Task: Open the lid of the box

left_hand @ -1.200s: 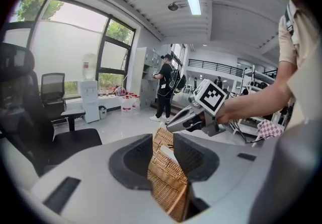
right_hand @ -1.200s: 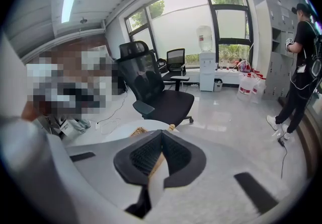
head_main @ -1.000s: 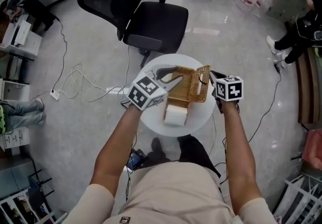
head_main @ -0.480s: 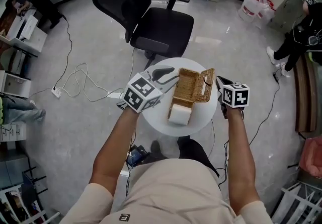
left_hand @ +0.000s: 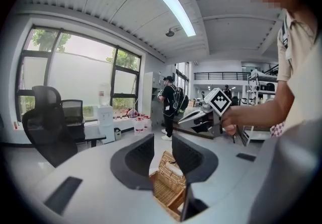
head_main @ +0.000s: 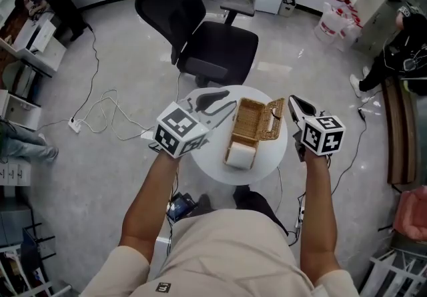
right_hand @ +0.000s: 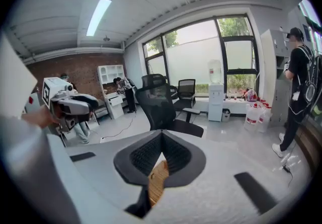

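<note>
- Wicker box (head_main: 248, 122) on tabletop (head_main: 207, 155), with lid (head_main: 272, 119) standing open
- Left gripper (head_main: 225, 105) jaws apart, closing, empty; right gripper (head_main: 295, 103) jaws together, empty
- Likely light, stiff, brittle weave; grip lid's free edge

The left tongs (head_main: 227, 102) have pulled back from the box (head_main: 248, 122). Before, their tips were right up against the box's left side; now they sit a little apart from it, nearer the left rim of the worktop (head_main: 207, 155). Their two jaws are closing, and nothing is between them. The right tongs (head_main: 292, 99) have moved too, out toward the right, so they are a bit farther from the middle of the worktop than before, just beside the lid (head_main: 273, 119).
</note>
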